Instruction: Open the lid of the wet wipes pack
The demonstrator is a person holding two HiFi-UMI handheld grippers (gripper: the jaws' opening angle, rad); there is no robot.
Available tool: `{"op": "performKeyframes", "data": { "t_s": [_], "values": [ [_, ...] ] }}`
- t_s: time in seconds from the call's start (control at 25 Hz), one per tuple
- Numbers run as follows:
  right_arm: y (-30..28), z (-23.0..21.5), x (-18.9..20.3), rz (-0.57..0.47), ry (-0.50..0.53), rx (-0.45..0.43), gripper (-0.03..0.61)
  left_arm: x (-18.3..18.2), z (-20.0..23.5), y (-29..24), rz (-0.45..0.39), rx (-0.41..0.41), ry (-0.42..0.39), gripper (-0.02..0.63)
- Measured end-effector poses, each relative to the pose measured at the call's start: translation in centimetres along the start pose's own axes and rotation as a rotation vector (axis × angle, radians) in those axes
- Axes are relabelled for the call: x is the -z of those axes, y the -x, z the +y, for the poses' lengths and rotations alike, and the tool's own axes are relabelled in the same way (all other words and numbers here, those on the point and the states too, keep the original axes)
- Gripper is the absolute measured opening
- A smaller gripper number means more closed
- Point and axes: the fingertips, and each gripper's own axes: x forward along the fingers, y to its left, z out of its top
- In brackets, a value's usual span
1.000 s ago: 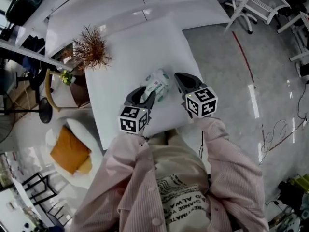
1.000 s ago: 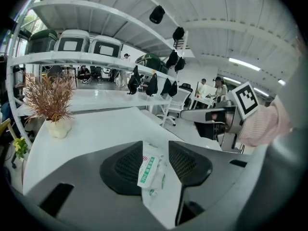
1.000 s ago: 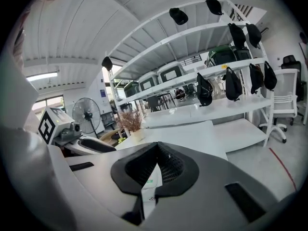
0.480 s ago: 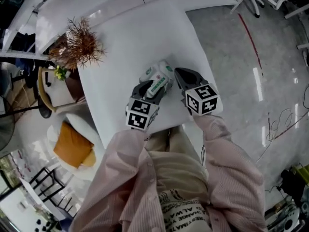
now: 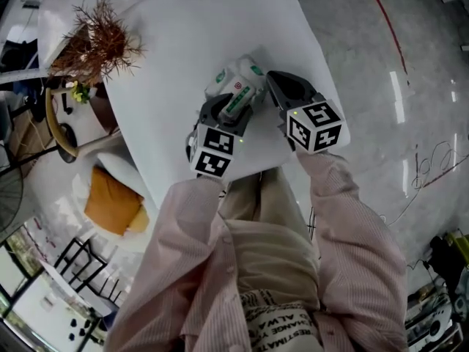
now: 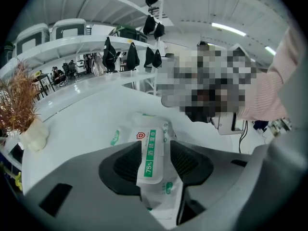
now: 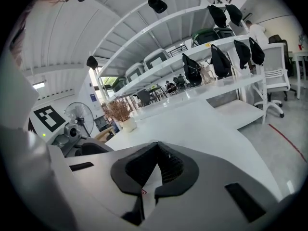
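Observation:
The wet wipes pack (image 5: 236, 86) is white with a green strip and a red shield mark. It is over the near part of the white table (image 5: 183, 42). My left gripper (image 5: 227, 112) stands open astride it. In the left gripper view the pack (image 6: 150, 150) runs lengthwise between the wide jaws of the left gripper (image 6: 155, 153), and the lid strip with "75%" faces up. My right gripper (image 5: 277, 83) is at the pack's right end. In the right gripper view the right gripper (image 7: 157, 148) has its jaw tips together on a thin white edge of the pack (image 7: 148, 189).
A dried plant (image 5: 95, 35) in a pale pot stands at the table's far left corner. A chair with an orange cushion (image 5: 110, 204) sits left of the table on the floor. A standing fan (image 7: 79, 117) is off to the left. The table's near edge lies just below the grippers.
Both grippers and the pack have sunk towards the table together. The left gripper has rolled, and the pack now lies further in between its jaws.

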Motion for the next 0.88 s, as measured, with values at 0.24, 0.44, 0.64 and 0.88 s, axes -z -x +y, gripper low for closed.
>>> {"op": "performKeyframes", "data": {
  "t_s": [0.24,0.44,0.64,0.88],
  "values": [
    [-0.7,-0.5,0.7,-0.012,-0.001,-0.006,-0.002,0.2,0.7,-0.7,0.0,-0.037,-0.027,0.162],
    [-1.3,-0.5,1.5,0.017,0.048,-0.012,-0.002,0.3,0.6,-0.8,-0.008,-0.047,-0.068,0.156],
    [-1.7,-0.5,2.4,0.033,0.052,-0.004,-0.002,0.4,0.6,-0.7,-0.038,-0.037,-0.061,0.147],
    [-2.2,-0.1,3.2,0.08,0.14,0.018,-0.002,0.0,0.6,-0.4,-0.085,0.015,-0.036,0.118]
  ]
}}
